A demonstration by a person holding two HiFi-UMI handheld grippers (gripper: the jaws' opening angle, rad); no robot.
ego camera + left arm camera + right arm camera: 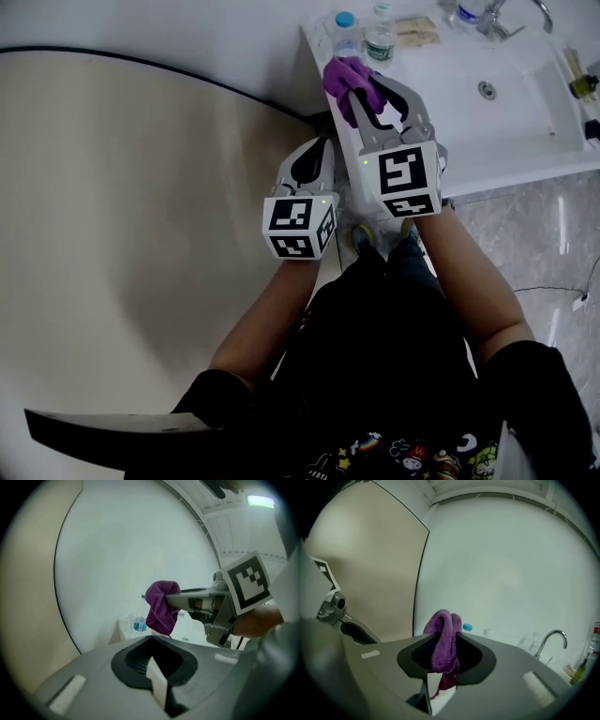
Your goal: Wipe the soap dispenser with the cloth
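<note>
Cloth [349, 80], purple and bunched, is pinched between the jaws of the right gripper [373, 92], which are closed partway on it. One fold pokes past the jaw tips and a tail hangs below them. The gripper holds it above the left corner of the white sink [525, 141], near two water bottles [379, 37]. A small bottle [585, 86] at the sink's far right edge may be the soap dispenser, well apart from the cloth. The left gripper [317, 150], jaws together and empty, hangs just beside the right one.
</note>
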